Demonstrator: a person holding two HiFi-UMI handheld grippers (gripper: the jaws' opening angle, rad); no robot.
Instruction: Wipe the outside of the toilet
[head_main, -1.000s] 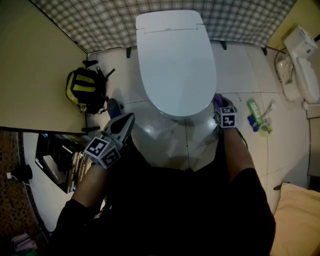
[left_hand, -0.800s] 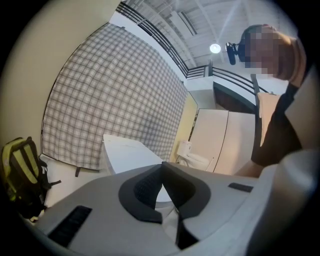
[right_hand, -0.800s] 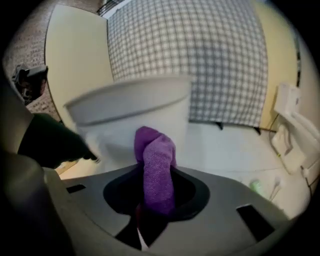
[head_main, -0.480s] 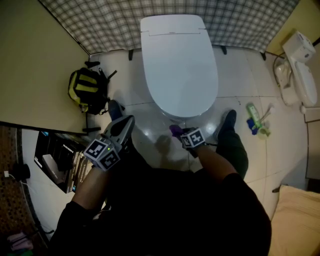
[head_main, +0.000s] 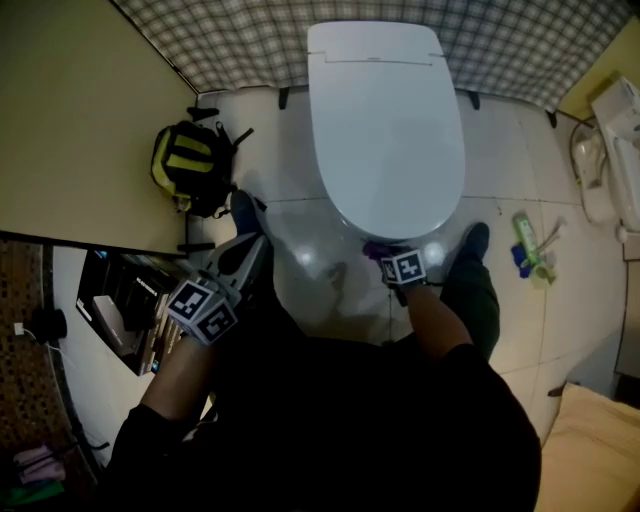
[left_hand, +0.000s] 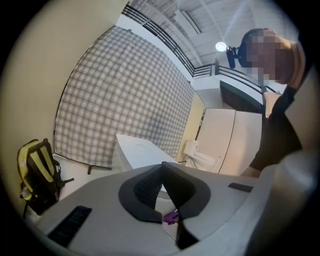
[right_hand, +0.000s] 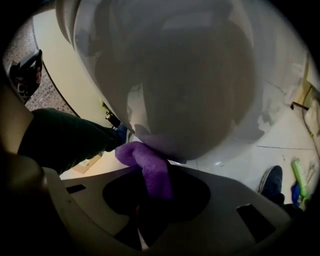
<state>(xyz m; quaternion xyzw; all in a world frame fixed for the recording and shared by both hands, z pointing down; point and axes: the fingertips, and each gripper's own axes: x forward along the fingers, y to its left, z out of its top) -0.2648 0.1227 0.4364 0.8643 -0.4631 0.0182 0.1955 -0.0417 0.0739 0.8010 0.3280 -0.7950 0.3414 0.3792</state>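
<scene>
Toilet (head_main: 385, 130) front touches the purple cloth (right_hand: 150, 167) clamped in right tongs (right_hand: 152, 189).

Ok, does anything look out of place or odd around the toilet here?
Yes: a green tube and some small toiletries lie loose on the floor tiles right of the toilet, and a yellow-and-black backpack sits on the floor at its left. Nothing looks spilled or broken.

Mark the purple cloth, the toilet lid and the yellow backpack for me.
purple cloth (right_hand: 152, 172), right gripper view, on the fold between the jaws.
toilet lid (head_main: 385, 130), head view, middle of its top.
yellow backpack (head_main: 186, 162), head view, its yellow front.
</scene>
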